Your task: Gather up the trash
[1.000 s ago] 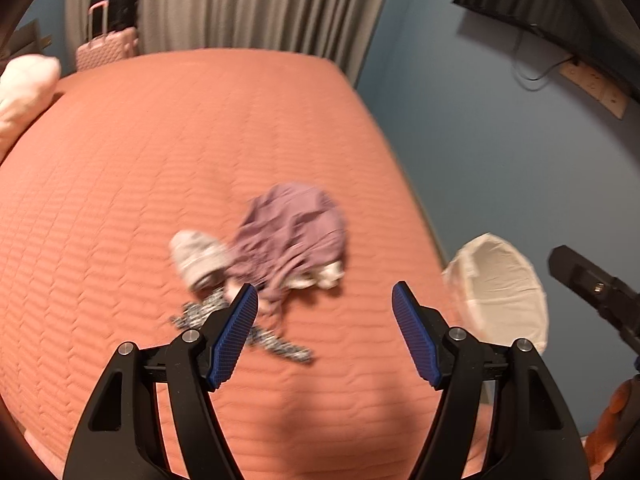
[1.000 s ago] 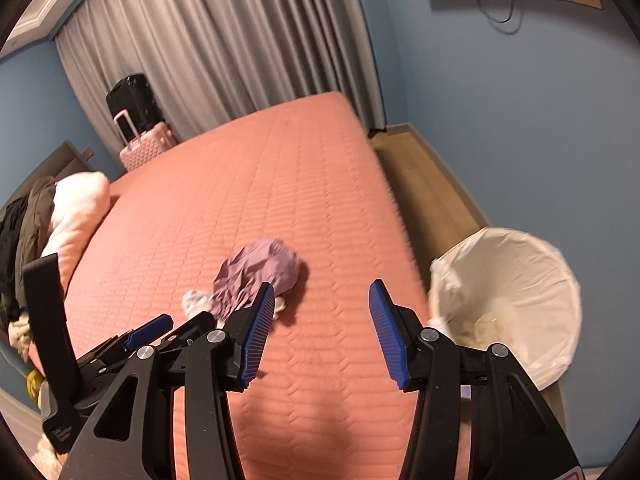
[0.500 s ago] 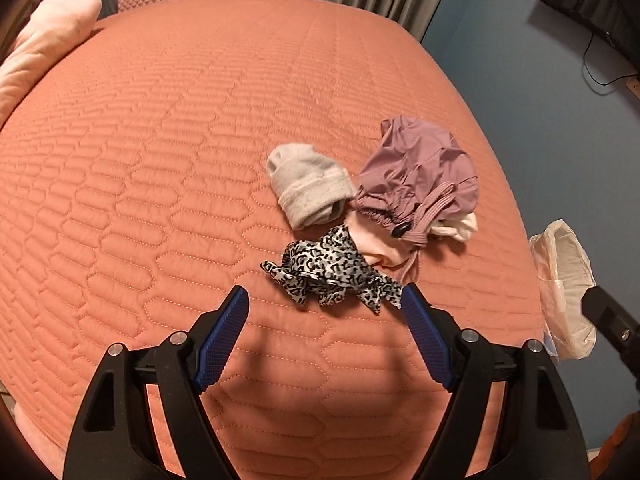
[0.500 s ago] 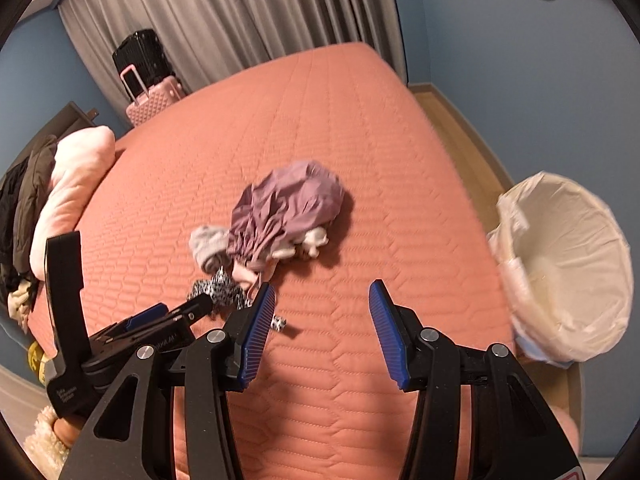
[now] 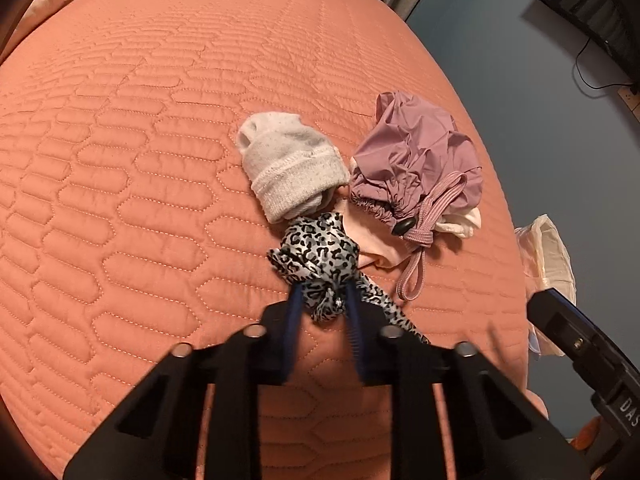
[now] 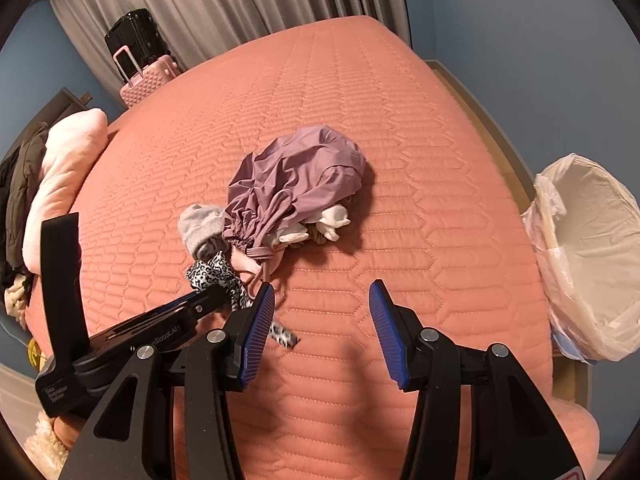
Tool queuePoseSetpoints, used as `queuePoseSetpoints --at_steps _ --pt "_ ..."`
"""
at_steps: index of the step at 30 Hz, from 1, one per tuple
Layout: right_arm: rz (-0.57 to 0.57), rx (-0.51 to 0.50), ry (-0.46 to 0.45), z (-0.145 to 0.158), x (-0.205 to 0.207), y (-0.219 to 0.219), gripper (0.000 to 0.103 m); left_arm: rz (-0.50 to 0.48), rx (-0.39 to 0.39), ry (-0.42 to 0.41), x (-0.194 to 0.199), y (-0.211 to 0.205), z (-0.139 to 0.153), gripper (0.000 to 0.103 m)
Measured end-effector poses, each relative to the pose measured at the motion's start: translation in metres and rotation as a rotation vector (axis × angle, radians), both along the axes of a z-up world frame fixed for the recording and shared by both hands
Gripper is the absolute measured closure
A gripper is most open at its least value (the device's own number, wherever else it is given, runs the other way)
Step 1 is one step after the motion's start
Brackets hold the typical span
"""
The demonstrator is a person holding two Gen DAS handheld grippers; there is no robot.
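Left gripper (image 5: 322,304) closing, blue ribbed pads pinching the near end of a leopard-print scrap (image 5: 316,258), satiny, black on grey, bunched between them. Loose tail of the scrap trailing right and nearer across the bed (image 5: 120,184). Just beyond it, a peach cloth (image 5: 370,246), smooth and flat. Further off and left, a grey sock (image 5: 290,170), knitted, with a ribbed cuff, rolled into a stubby tube. To its right, touching, a mauve pouch (image 5: 418,156), crinkled nylon, gathered at the mouth, with a flat woven cord and a black toggle. White rag (image 5: 464,224) poking out at its near right.

Right gripper (image 6: 322,322) half open, nothing between the blue ridged pads, held over bare quilt stitched in long hexagons, right of the pile. Bin (image 6: 592,256) well right, off the bed, round, lined with thin translucent plastic.
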State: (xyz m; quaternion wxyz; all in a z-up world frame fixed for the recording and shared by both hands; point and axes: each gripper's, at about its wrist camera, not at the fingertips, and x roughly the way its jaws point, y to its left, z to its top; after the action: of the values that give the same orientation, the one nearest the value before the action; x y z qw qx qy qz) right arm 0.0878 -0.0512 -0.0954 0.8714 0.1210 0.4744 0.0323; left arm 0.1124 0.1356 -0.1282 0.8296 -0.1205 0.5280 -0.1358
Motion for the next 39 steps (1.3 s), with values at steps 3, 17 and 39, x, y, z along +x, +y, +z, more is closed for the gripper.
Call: queuePoseSetpoints --at_steps 3,17,39 --pt "0.017 0.004 0.003 -0.002 0.010 0.009 0.054 0.012 -0.008 -0.028 -0.003 0.006 0.008 0.095" --pt "0.054 0.030 0.020 -0.025 0.069 0.047 0.056 0.088 -0.006 -0.103 -0.004 0.047 0.047 0.095" --pt "0.015 0.121 -0.127 0.044 0.053 0.003 0.098 0.042 0.004 -0.170 -0.015 0.001 0.088 0.095"
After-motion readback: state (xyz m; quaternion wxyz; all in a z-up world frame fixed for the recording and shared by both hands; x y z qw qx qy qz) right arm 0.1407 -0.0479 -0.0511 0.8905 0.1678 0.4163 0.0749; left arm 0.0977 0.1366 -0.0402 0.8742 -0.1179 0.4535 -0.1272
